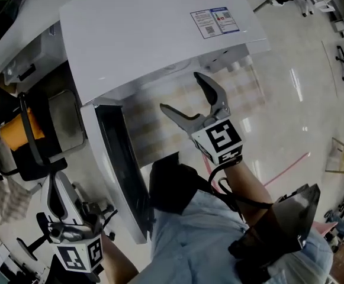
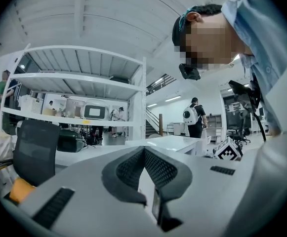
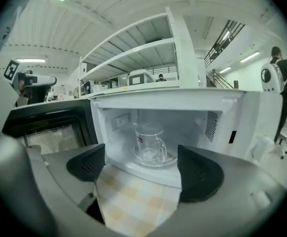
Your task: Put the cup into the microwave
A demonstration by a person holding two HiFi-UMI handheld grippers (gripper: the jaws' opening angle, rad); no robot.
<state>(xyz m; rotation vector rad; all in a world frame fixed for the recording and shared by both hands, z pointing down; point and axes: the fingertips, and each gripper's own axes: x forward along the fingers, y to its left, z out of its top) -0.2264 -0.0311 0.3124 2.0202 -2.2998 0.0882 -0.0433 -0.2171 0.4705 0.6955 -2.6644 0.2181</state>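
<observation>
Right gripper view: cup [image 3: 150, 142] inside open microwave [image 3: 252, 112] on checkered cloth [image 3: 133, 201], shelving [image 3: 133, 58] behind; right gripper [image 3: 142, 152] released, left gripper [image 2: 144, 151] clenched.

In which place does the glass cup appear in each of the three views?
Head view: not in it; the microwave covers its own inside.
Left gripper view: not in it.
Right gripper view: cup at centre, inside the microwave.
Shared landmark: open door, at left in head and right gripper views.

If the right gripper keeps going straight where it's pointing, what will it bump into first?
Probably the glass cup inside the open microwave, dead ahead of the right gripper; though the microwave's front edge might come first.
</observation>
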